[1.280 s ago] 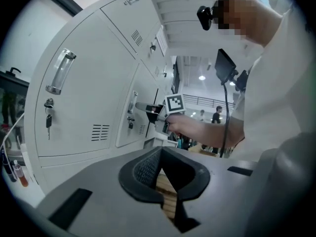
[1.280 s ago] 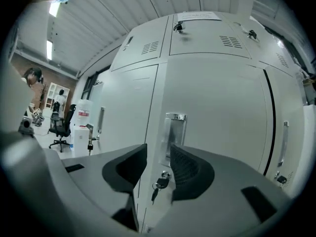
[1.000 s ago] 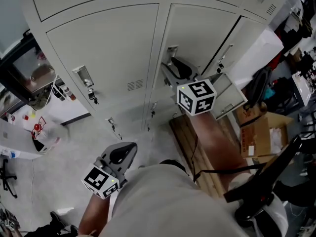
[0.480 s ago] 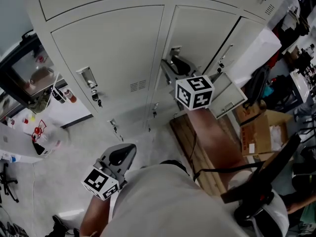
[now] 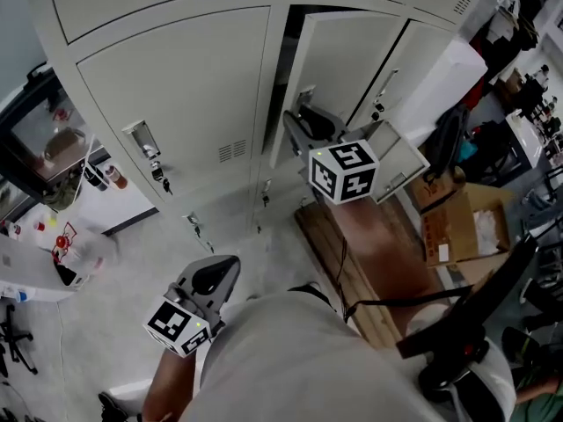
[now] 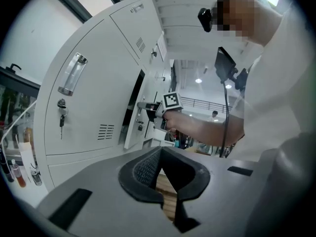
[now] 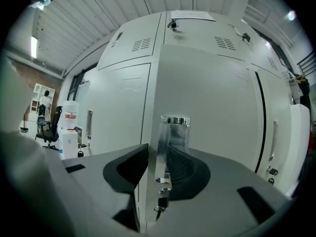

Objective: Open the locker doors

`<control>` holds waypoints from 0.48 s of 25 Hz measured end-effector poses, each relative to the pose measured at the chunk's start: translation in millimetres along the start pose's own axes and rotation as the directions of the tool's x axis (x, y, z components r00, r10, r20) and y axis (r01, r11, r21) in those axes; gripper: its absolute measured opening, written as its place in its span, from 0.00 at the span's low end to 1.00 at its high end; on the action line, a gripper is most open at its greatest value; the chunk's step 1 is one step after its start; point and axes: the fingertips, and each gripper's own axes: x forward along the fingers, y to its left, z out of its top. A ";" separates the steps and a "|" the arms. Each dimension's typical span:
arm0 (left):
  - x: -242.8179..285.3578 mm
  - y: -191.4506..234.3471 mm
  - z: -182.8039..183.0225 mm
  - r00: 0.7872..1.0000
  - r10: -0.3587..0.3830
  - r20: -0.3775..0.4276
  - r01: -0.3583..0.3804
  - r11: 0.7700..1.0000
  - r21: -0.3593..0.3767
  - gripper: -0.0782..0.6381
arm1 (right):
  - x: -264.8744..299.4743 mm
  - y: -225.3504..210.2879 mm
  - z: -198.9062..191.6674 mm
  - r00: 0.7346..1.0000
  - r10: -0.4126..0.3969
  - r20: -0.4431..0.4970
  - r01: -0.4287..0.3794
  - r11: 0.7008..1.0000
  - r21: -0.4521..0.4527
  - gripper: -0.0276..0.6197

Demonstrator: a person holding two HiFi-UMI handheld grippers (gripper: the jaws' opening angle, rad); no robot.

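- left gripper (image 5: 214, 275): you hold it low by your hip, pointing roughly level at the lockers and well apart from them. Its jaws are part-open with nothing between them. Low risk here.
- left door (image 5: 176, 95): shut, not yet worked.
- middle door (image 5: 339, 55): ajar, with a dark gap along its left edge.
- right gripper (image 7: 159, 164): your arm is stretched out level. The jaws have just been closing and now sit narrow around the chrome handle (image 7: 173, 132), pads apparently on it.
- risk: the handle is slim and shiny. If you pull straight back instead of along the door's arc, the pads likely slide off.
- risk: a key (image 7: 160, 201) hangs just under the jaws. Drop your wrist and you may snag it.
- risk: an open door (image 5: 400, 161) stands near your right forearm. Swing the middle door wide and it could clip it.
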 end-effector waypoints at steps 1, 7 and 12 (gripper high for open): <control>1.9 -2.1 -0.2 1.000 -0.006 -0.001 0.006 1.000 0.000 0.12 | -4.0 0.0 -0.2 1.000 0.006 0.004 -0.006 1.000 0.002 0.21; 16.9 -19.9 -0.9 0.998 -0.053 -0.018 0.053 0.999 0.001 0.12 | -32.5 -2.2 -3.3 0.998 0.059 0.014 -0.059 0.998 0.020 0.21; 34.3 -33.9 -1.2 0.995 -0.099 -0.031 0.099 0.995 0.009 0.12 | -59.4 -8.9 -6.9 0.994 0.104 0.032 -0.105 0.994 0.031 0.21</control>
